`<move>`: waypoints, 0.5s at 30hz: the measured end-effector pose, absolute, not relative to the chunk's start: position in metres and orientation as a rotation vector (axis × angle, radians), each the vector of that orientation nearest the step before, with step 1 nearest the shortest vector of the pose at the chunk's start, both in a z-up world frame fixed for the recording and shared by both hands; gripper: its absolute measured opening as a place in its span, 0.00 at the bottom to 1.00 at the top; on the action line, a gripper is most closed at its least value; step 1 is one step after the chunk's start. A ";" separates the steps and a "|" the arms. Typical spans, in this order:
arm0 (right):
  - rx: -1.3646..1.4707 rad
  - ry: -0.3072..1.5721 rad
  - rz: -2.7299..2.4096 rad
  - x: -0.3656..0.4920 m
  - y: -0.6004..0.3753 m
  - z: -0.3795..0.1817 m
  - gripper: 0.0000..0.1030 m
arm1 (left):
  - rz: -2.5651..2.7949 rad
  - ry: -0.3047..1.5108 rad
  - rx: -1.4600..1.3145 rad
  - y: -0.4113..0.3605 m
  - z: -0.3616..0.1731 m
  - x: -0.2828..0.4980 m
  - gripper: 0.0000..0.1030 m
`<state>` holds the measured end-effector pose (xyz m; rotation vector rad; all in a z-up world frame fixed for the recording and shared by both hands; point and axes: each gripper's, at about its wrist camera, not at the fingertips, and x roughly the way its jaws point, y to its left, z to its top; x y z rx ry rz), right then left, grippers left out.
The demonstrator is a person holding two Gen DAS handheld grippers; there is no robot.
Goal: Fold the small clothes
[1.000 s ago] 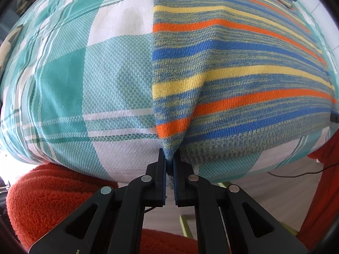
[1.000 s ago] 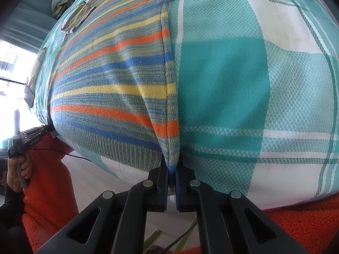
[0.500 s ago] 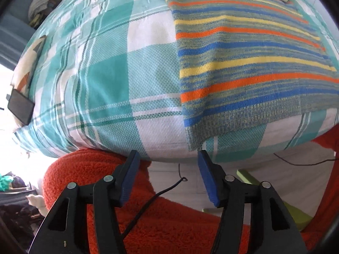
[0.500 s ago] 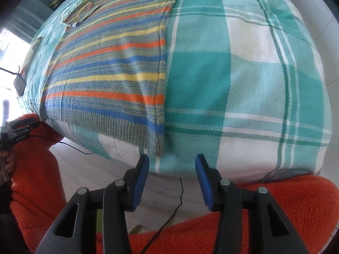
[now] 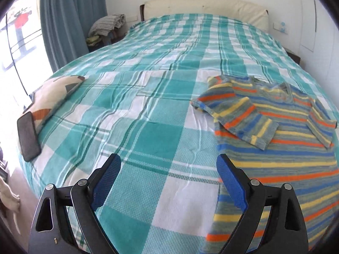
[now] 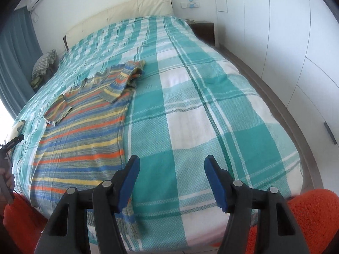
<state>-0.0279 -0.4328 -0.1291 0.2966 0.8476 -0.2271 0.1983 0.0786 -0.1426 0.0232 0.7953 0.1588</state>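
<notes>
Left gripper (image 5: 168, 183) jaws opening, nothing between them; right gripper (image 6: 171, 182) jaws opening too, also empty. Beyond them the striped sweater (image 5: 281, 148) lies flat on the checked bedspread (image 5: 135, 114), both sleeves folded in over the chest. Farther off, headboard (image 5: 203, 7) against the wall.

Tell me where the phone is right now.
In the left wrist view, the dark phone lies at the bed's left edge, resting against a patterned cushion, far left of the striped sweater.
</notes>
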 end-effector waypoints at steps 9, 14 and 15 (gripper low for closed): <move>0.311 0.845 -0.219 -0.030 -0.434 -0.134 0.61 | 0.228 0.867 -0.045 0.118 -0.221 0.220 1.00; 0.321 0.853 -0.198 -0.028 -0.432 -0.141 0.61 | 0.226 0.867 -0.034 0.116 -0.222 0.215 1.00; 0.329 0.854 -0.195 -0.027 -0.432 -0.142 0.61 | 0.224 0.867 -0.038 0.117 -0.222 0.215 1.00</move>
